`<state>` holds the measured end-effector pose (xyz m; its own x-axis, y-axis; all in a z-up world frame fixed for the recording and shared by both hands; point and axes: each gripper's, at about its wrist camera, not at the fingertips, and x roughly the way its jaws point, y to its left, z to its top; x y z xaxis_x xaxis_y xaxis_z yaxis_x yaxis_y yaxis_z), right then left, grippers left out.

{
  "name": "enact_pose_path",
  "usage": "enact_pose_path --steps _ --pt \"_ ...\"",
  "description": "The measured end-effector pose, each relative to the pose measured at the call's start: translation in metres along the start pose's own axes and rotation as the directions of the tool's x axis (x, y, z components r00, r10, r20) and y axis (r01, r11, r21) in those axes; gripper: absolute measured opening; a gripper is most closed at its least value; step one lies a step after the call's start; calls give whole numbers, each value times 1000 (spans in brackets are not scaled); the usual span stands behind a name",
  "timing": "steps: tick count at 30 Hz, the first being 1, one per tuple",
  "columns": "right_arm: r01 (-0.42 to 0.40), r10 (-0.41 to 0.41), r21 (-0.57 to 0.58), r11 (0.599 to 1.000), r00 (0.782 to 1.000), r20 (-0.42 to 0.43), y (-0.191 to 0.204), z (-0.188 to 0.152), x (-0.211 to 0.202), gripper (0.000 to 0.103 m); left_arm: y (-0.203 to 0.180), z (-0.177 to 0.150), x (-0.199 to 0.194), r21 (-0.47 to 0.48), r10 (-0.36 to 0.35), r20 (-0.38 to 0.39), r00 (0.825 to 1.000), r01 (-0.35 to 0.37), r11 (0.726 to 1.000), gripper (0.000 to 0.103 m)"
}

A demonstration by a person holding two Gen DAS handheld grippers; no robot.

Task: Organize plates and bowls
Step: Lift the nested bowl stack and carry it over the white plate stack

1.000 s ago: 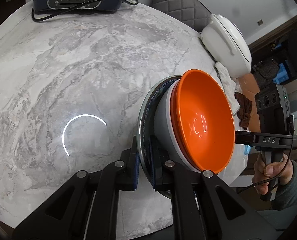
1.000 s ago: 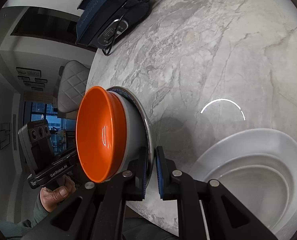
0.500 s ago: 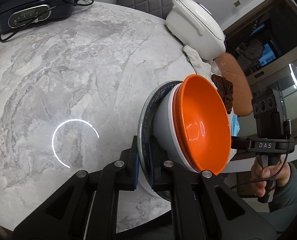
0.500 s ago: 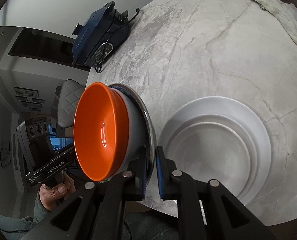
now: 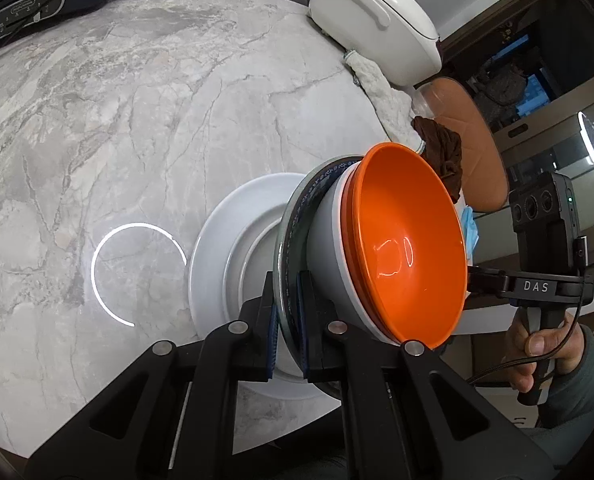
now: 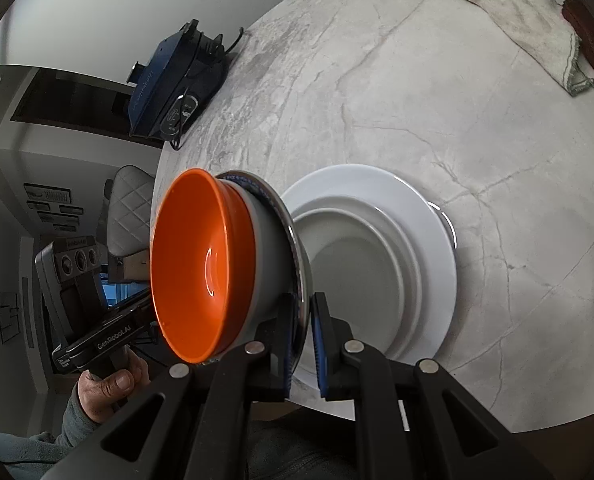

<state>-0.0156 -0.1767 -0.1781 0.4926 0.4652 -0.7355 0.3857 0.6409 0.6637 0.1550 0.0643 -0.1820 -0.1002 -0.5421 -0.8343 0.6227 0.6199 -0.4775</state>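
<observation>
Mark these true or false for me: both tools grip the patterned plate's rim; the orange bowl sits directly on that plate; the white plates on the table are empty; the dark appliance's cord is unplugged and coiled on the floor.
1. Both tools, left and right, grip the patterned plate by its rim. True.
2. The orange bowl sits directly on that plate. False: it nests in a white bowl that rests on the plate.
3. The white plates on the table are empty. True.
4. The appliance's cord lies on the floor. False: it lies on the table.
</observation>
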Motion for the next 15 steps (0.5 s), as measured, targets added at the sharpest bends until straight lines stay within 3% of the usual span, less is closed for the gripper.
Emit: enact_pose_path --steps 15 --pt "43 -42 24 999 999 -23 -41 0 19 13 15 -15 64 -1 40 -59 997 -40 999 7"
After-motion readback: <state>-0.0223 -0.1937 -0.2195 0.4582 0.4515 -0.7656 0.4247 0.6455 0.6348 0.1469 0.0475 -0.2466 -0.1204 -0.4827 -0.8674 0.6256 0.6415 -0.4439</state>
